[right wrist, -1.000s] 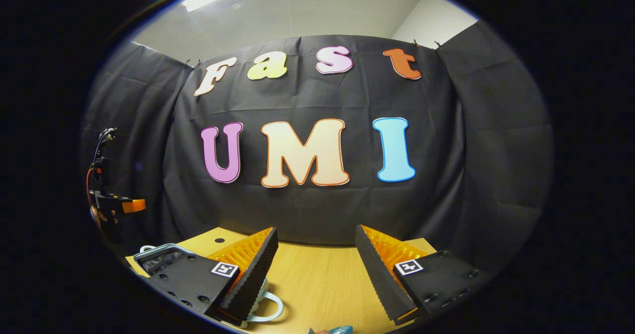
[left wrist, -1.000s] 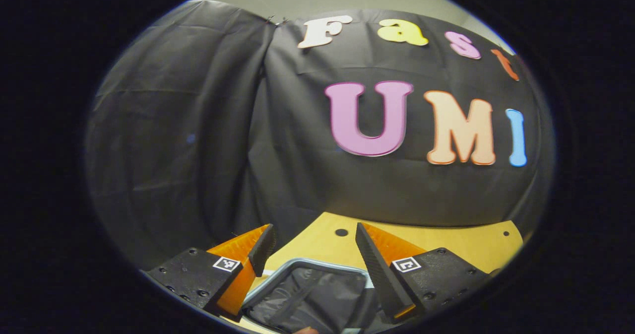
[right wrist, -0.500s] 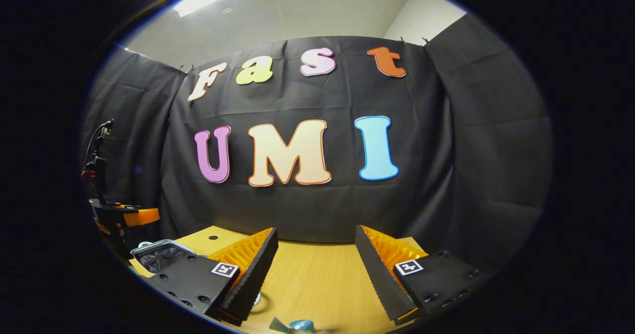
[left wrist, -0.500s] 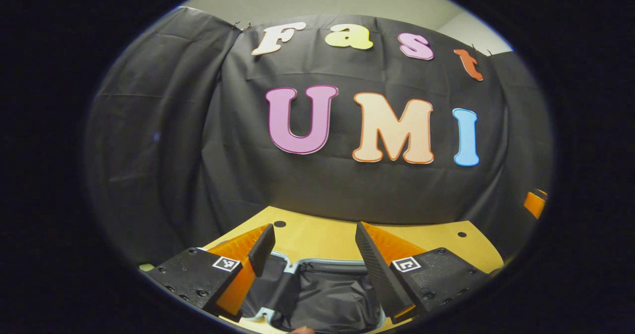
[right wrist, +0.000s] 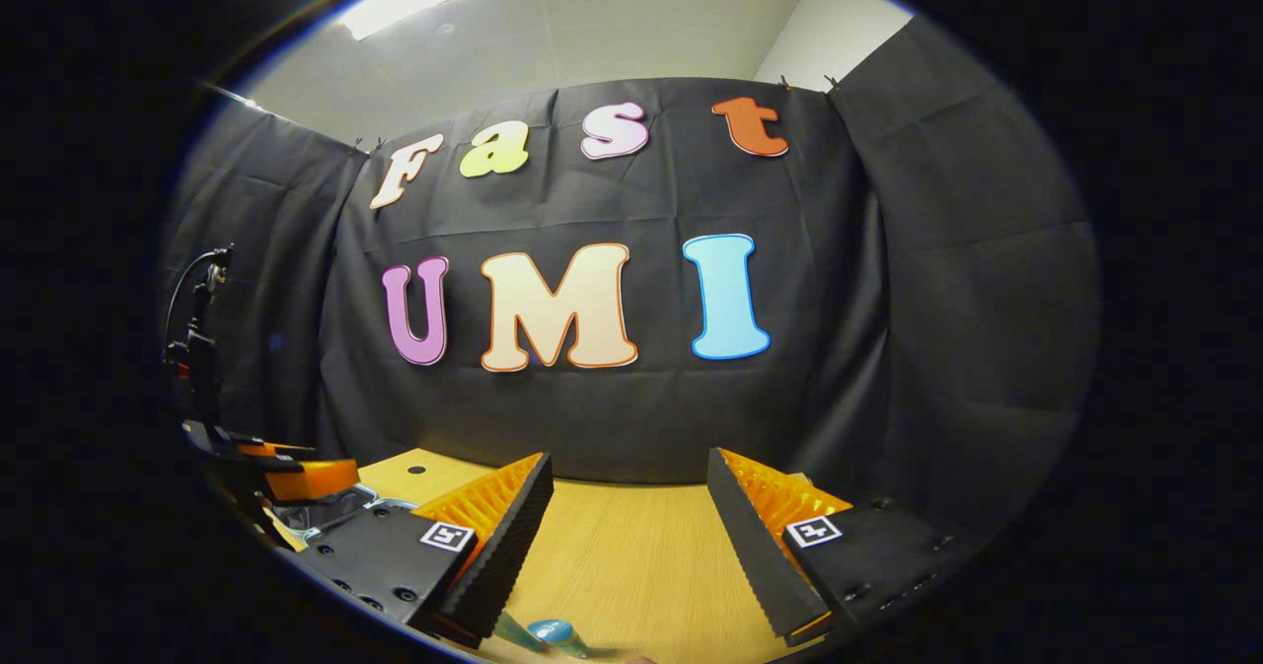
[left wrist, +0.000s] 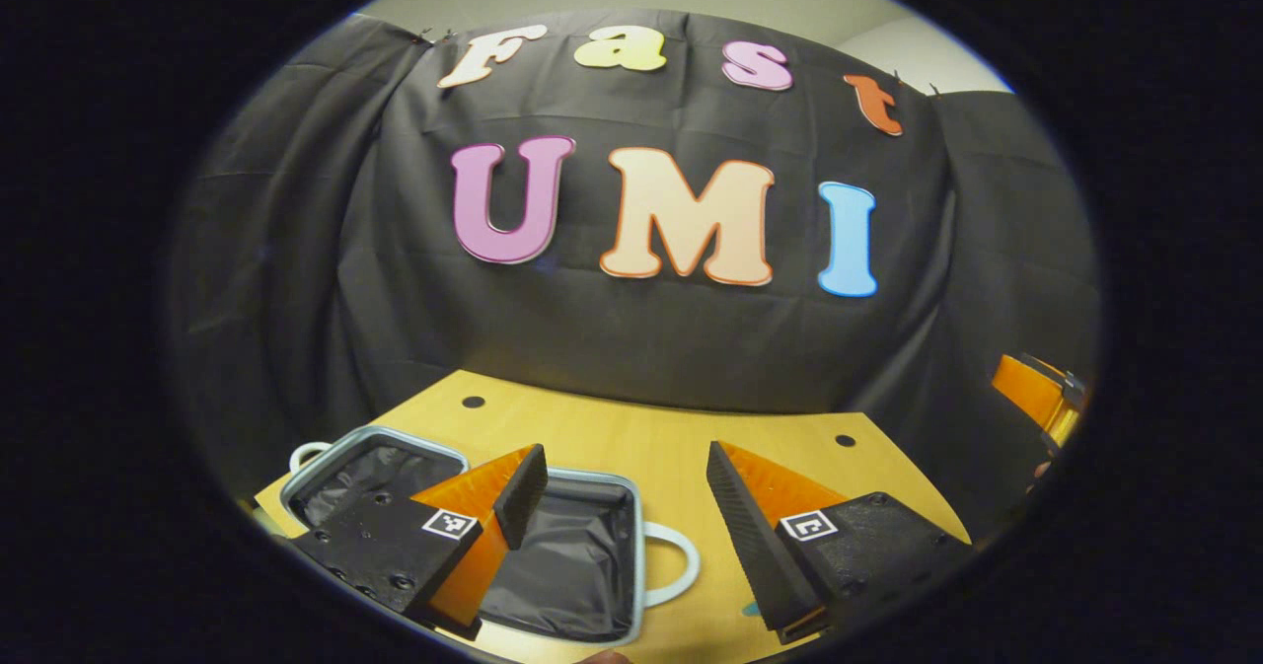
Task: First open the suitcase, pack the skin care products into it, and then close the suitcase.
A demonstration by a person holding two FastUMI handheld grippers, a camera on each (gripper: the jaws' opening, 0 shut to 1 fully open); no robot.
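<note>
- Pale wood makes up the tabletop (left wrist: 631, 437), which runs back to the black cloth wall (left wrist: 641, 338) and has small dark holes near its far edge.
- On it, in the left gripper view, the suitcase (left wrist: 567, 560) lies open, both halves flat and side by side, each lined with dark fabric and edged with a light grey rim.
- A light loop handle (left wrist: 676, 565) sticks out of the nearer half toward the middle of the tabletop; a second pale loop shows at the far left corner of the other half.
- The left claw (left wrist: 624, 477) hangs above the tabletop with its jaws wide apart and nothing between them; its left finger sits over the seam between the two halves, its right finger over bare wood beside the handle.
- At the right edge of that view, part of the right claw's body shows against the cloth, well apart from the suitcase.
- In the right gripper view, the right claw (right wrist: 627, 481) is also spread wide and holds nothing, poised over bare wood.
- A small blue-capped skin care item (right wrist: 551, 632) lies on the tabletop at the bottom edge of that view, just beside the claw's left finger; too little of it shows to tell its shape.
- Farther left in that view, the left claw's body appears with a cable rising from it, above a corner of the open suitcase.
</note>
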